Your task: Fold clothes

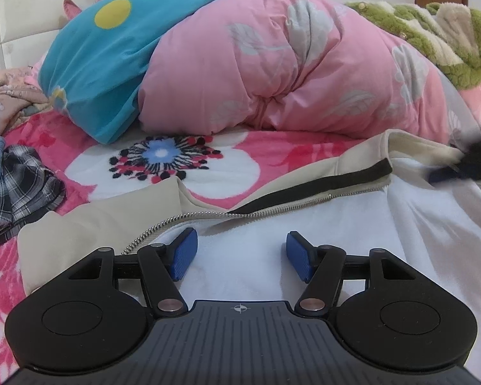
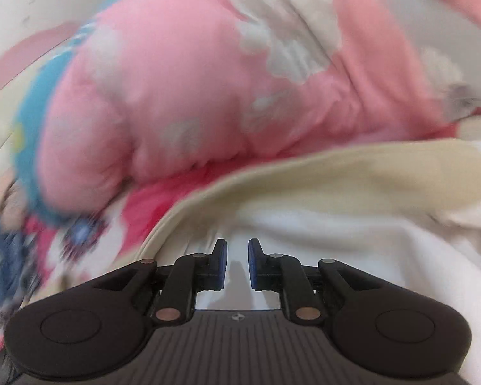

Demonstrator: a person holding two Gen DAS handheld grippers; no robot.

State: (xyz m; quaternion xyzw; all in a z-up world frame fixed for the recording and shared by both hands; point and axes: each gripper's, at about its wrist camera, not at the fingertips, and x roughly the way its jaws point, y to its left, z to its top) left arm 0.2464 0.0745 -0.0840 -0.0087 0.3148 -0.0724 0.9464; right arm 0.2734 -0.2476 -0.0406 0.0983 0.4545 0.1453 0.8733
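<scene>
Two grippers are recorded over one garment on a bed. The left gripper is held low above the garment with its blue ribbed pads spread wide and nothing between them; the placement suits a reach toward the zipper edge, just ahead and to its left. The right gripper is seen with a narrow gap between its pads and white lining showing through it; whether cloth is pinched cannot be told, the view being smeared by motion.

Item one: a cream zip jacket, lying opened on the bedspread, its white fleecy lining turned up. A metal zipper with fine silver teeth runs diagonally, backed by a dark band. The outer cloth is smooth and matte, with a rounded, stitched hem; the lining is soft and wrinkled toward the right. As it lies, spread and unfolded, the garment would fit either a fold being prepared or one opened again.

Item two: a plush floral bedspread, pink and white, short-piled.

Item three: a puffy pink quilt with grey leaf print, bundled behind the jacket, probably pushed aside for working room.

Item four: a blue cushion with a yellow dot.

Item five: crumpled plaid clothing, heaped at the left edge.
</scene>
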